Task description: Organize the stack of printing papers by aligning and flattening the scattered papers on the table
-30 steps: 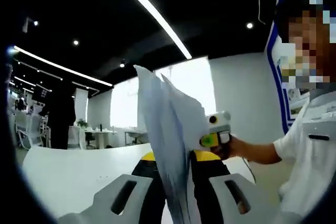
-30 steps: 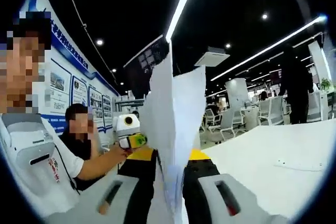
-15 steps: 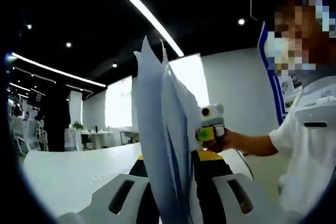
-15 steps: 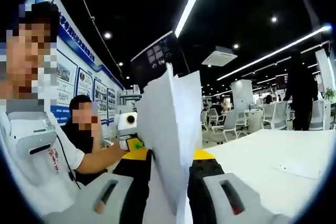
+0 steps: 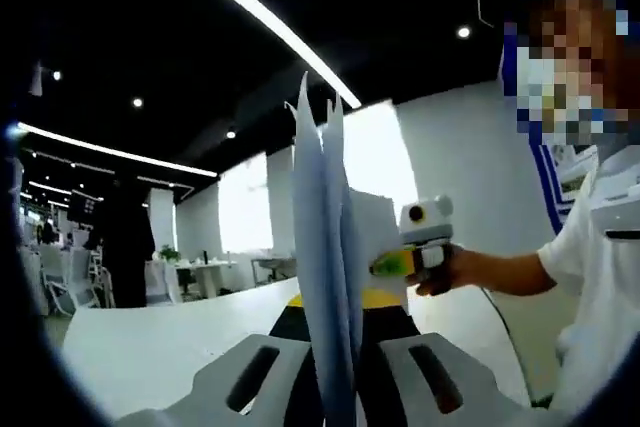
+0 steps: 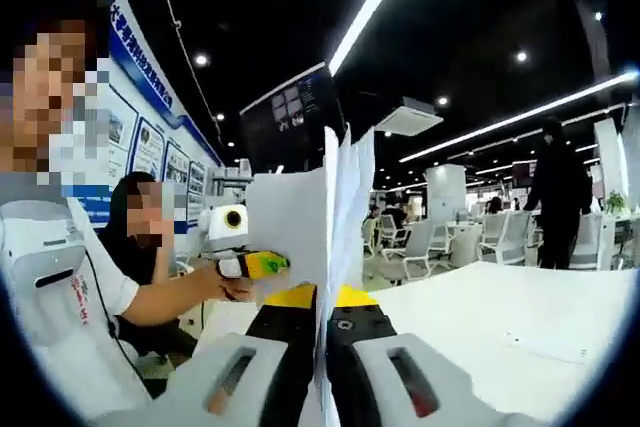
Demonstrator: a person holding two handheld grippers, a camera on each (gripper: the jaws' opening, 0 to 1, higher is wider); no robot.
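Left gripper view shows you the stack of papers (image 5: pixel 325 277) standing on edge between your left gripper (image 5: pixel 335 367) jaws, seen nearly edge-on, with your other hand and the right gripper (image 5: pixel 418 247) reaching in from the right side and meeting the far sheet. Behind it lies the white table (image 5: pixel 140 337), a bright window wall and a dark standing figure (image 5: pixel 125 237) far to the left. Right gripper view gives you what the first one does not: a seated person (image 6: pixel 150 237) by the blue poster wall (image 6: pixel 150 137), a dark hanging screen (image 6: pixel 295 117), office chairs (image 6: pixel 420 242) and a single sheet (image 6: pixel 545 347) lying flat on the table (image 6: pixel 500 317). There the papers (image 6: pixel 335 217) rise between the right gripper (image 6: pixel 322 347) jaws, and the left gripper (image 6: pixel 245 247) comes in from the left, touching the sheets. Compared with one second ago, the sheets are less fanned: before they spread apart at the top, now they stand closer together and more upright, with only a small gap between the top edges. The jaws of both grippers have also come nearer to each other. Each gripper is closed on the lower part of the stack, the pads pressing the paper from both sides, and the stack is held up above the table, not lying on it.
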